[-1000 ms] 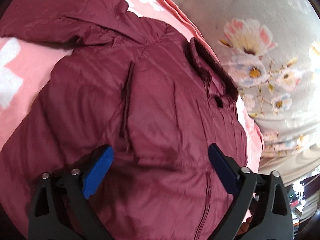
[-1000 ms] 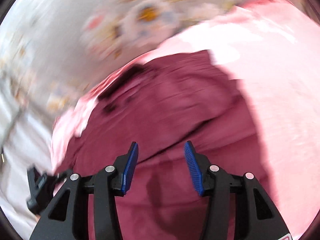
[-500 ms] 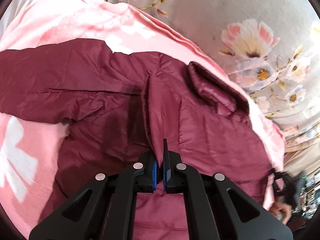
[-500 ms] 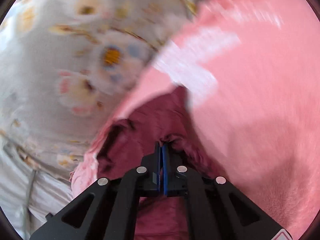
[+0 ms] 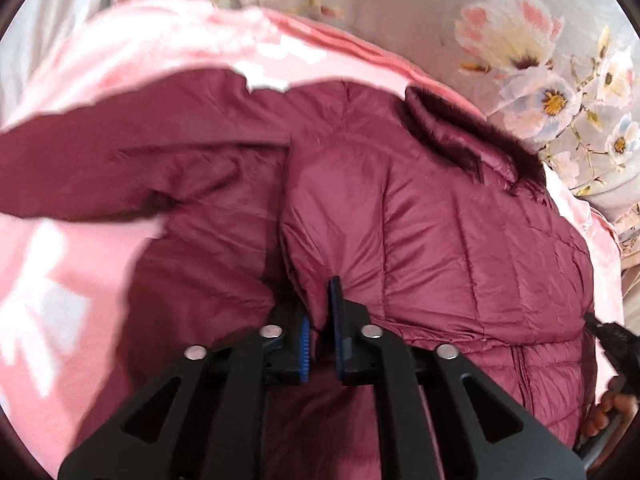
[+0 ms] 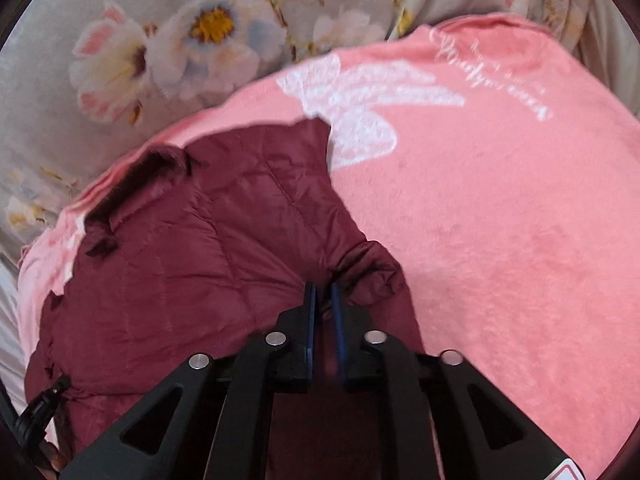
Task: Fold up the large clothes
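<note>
1. The left gripper (image 5: 318, 330) pinches a raised fold of the jacket (image 5: 440, 248) between its blue pads; its jaws are opening slightly, with fabric between them.
2. The right gripper (image 6: 323, 312) likewise clamps a bunched ridge of the jacket (image 6: 192, 264) at its edge, its jaws easing apart around the cloth.
3. The jacket is maroon, quilted and puffy, with a stand-up collar (image 5: 460, 136) and a front zip; one sleeve (image 5: 120, 168) stretches out to the left in the left wrist view.
4. One jacket and two grippers are visible.
5. The jacket lies on a pink blanket (image 6: 500, 220) with white prints, which rests on a grey floral bedcover (image 6: 160, 40).
6. A person's hand (image 5: 608, 420) shows at the right edge of the left wrist view.
</note>
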